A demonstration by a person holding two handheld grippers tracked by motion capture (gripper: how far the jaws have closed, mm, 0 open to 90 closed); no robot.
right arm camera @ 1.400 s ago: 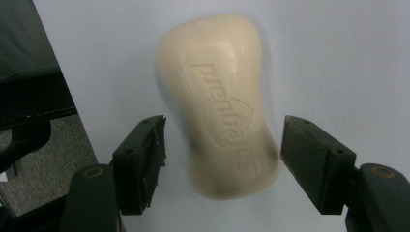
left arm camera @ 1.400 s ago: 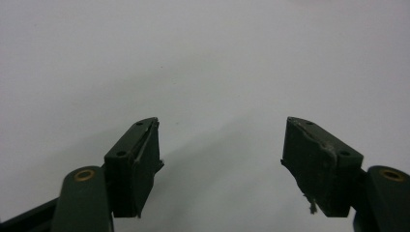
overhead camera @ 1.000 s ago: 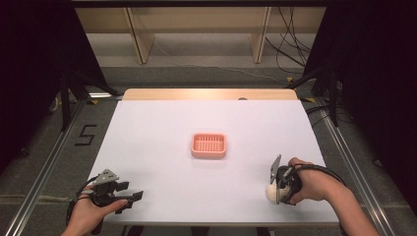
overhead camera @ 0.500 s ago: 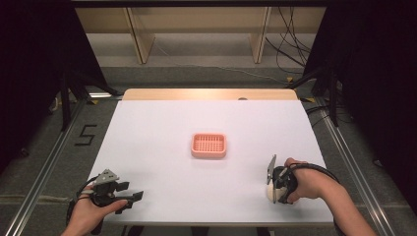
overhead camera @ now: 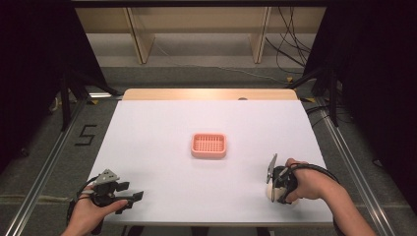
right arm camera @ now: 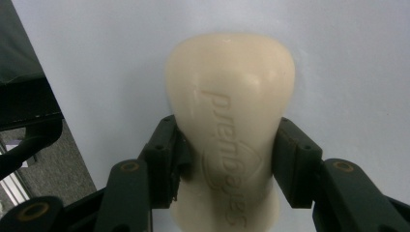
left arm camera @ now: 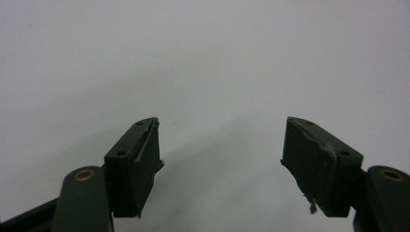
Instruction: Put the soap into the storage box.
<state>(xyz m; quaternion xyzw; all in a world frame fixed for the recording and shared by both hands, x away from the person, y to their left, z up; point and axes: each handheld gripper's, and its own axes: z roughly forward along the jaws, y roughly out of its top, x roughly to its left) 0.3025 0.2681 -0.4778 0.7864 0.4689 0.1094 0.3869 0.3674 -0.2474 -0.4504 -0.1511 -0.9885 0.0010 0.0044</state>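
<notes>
A cream bar of soap [right arm camera: 229, 92] with embossed lettering lies on the white table near its front right edge, also seen as a pale lump [overhead camera: 270, 193] under the hand. My right gripper [right arm camera: 227, 162] has just been closing, and its pads now press on both sides of the bar. A pink slotted soap dish [overhead camera: 209, 145] sits at the table's middle, well apart from both grippers. My left gripper [overhead camera: 134, 196] rests at the front left corner, and its jaws [left arm camera: 220, 145] stand wide open over bare table.
The white table [overhead camera: 162, 123] has a wooden strip along its far edge. Metal rails run along the floor on both sides. Wooden shelving and cables stand beyond the far end.
The right gripper's jaws have drawn in around the soap bar. Both hands have stayed where they were.
</notes>
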